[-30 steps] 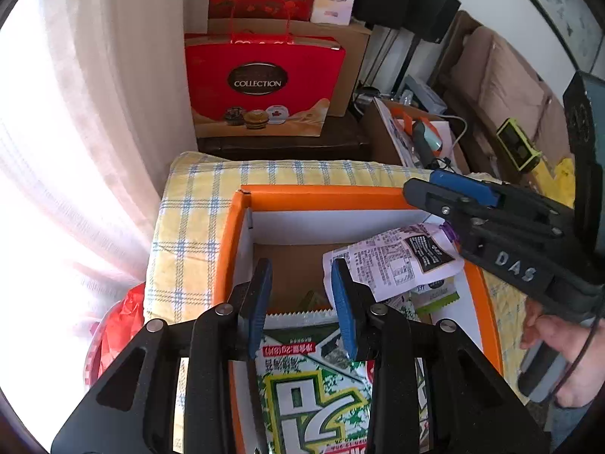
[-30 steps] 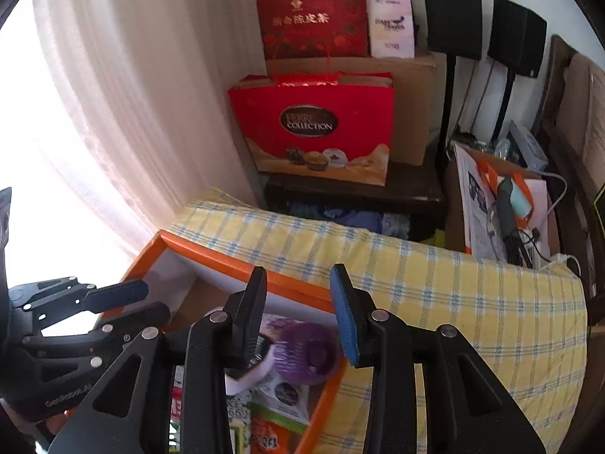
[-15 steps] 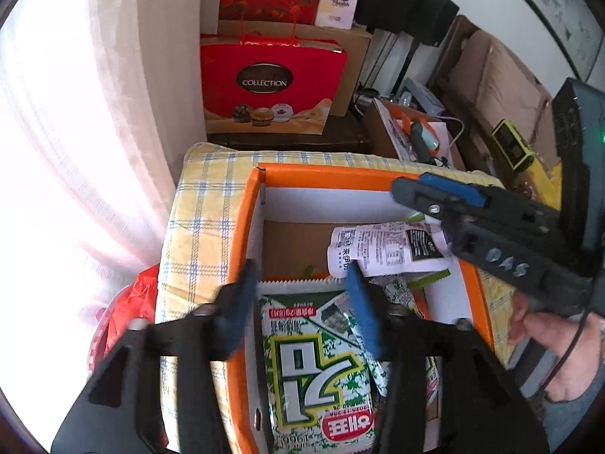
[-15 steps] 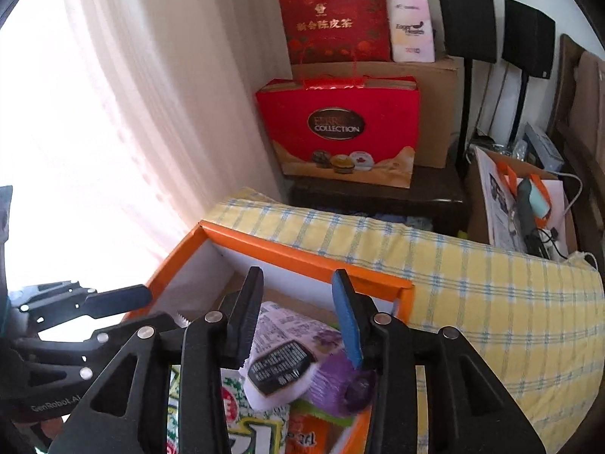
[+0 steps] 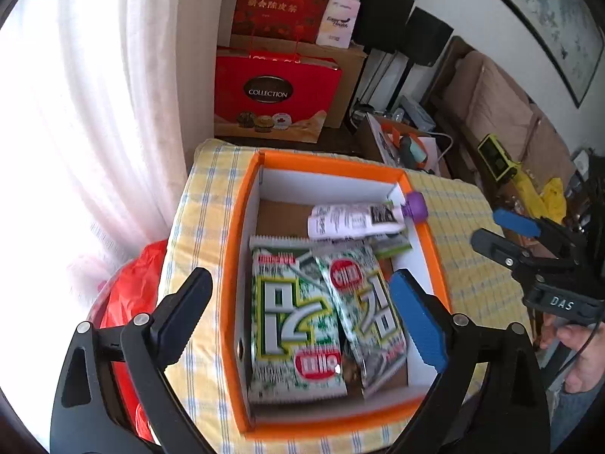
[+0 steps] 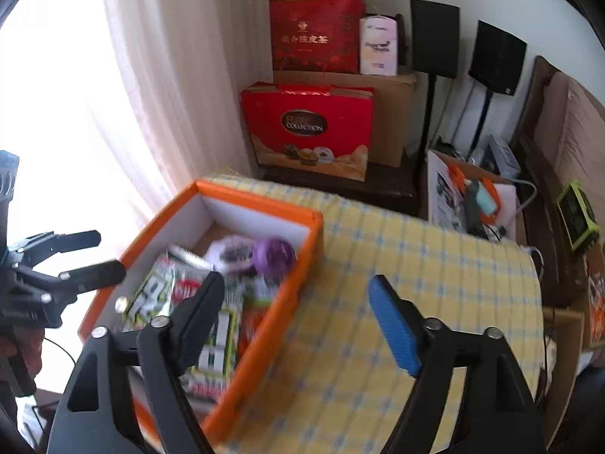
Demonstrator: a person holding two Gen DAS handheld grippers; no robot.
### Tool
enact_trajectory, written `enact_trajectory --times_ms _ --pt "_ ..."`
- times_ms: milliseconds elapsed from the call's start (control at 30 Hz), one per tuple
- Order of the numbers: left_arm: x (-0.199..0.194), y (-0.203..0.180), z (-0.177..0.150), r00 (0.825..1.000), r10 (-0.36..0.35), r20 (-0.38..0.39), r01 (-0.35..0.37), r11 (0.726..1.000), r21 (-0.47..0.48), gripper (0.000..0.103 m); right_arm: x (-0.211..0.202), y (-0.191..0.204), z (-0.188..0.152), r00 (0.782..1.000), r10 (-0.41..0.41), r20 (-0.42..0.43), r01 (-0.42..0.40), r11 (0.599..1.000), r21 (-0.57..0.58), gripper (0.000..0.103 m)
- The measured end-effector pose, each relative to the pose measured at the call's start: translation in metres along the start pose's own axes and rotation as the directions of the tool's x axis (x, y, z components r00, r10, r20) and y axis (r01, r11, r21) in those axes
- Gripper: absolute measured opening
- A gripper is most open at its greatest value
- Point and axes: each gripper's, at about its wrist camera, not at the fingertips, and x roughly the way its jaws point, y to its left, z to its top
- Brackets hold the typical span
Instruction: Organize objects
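Both claws backed up off the orange box (image 5: pixel 425 234); jaws just opened, now wide and empty: left claw (image 5: pixel 298 302), right claw (image 6: pixel 295 314). Green packs (image 5: pixel 291 325) flat inside; purple-cap pouch (image 5: pixel 355 219) at box's 1 o'clock. Light, crinkly, slippery: pinch a sealed edge.

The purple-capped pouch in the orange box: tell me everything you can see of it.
The pouch is white to pale lilac, looks like soft plastic, and carries dense small print plus a black label patch near its neck. Its round purple cap rests against the right rim of the orange box. It lies on its side across the far end, over the upper edges of the green-and-white snack packets. No gripper touches it.
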Motion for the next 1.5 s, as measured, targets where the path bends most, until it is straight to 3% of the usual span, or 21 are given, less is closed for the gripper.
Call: enact_trajectory --times_ms 267,400,800,1267,1500 --pt "-0.029 -0.015 -0.036 0.999 0.039 0.027 -0.040 0.999 0.025 0.102 -0.043 0.004 -0.041 0.997 -0.070 0.030 0.070 0.998 0.000 0.087" --pt "-0.042 -0.026 -0.052 0.998 0.043 0.042 -0.044 0.999 0.024 0.103 -0.061 0.006 -0.058 0.995 -0.086 0.057 0.084 0.996 0.040 0.102" --pt "-0.074 -0.047 -0.082 0.993 0.078 0.094 -0.078 0.997 -0.002 0.103 -0.098 0.012 -0.102 0.986 -0.153 0.067 0.146 0.984 0.099 0.103" --pt "-0.093 -0.083 -0.113 0.988 0.107 0.116 -0.115 0.991 0.068 0.103 -0.133 0.017 -0.140 0.970 -0.224 0.090 0.208 0.965 0.158 0.103" --pt "-0.104 -0.088 -0.124 0.995 0.040 0.087 -0.045 0.997 0.065 0.103 -0.151 0.017 -0.152 0.967 -0.238 0.093 0.218 0.959 0.184 0.103"
